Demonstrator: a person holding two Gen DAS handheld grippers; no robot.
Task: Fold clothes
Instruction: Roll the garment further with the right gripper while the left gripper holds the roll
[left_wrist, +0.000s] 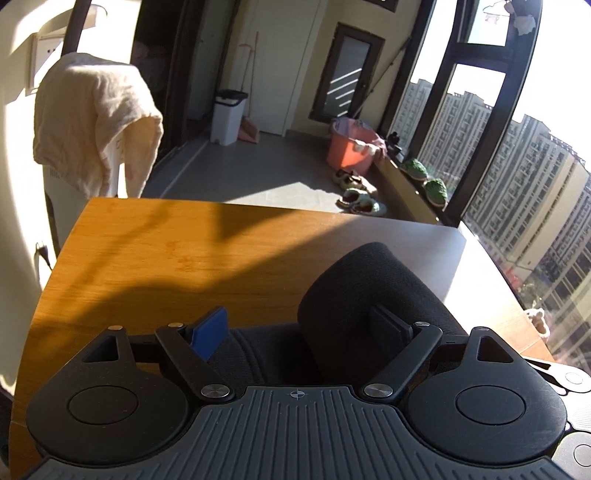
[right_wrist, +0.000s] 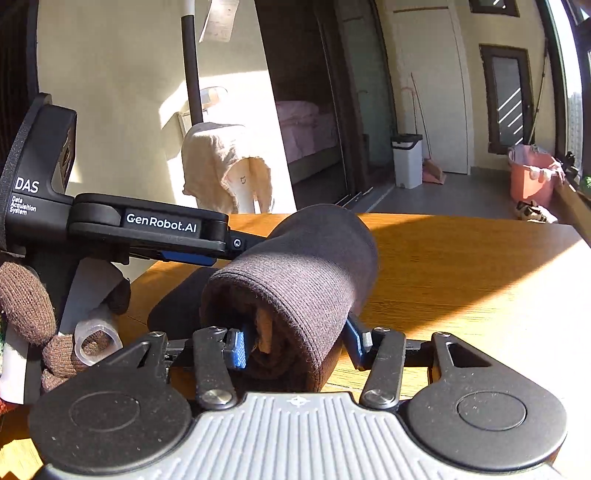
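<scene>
1. Left wrist view: left gripper (left_wrist: 299, 328) stands wide apart; its right finger (left_wrist: 388, 330) presses the dark rolled garment (left_wrist: 369, 295) on the wooden table (left_wrist: 147, 258), the blue-padded finger clear of it.
2. Right wrist view: right gripper (right_wrist: 295, 343) is clamped across the roll's open end (right_wrist: 295, 295); a gloved hand (right_wrist: 33, 306) holds the left gripper (right_wrist: 221, 254) beside the roll.

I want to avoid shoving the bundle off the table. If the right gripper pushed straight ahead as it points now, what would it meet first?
The right gripper would meet the rolled dark garment already between its fingers; beyond it, probably bare wooden table.
</scene>
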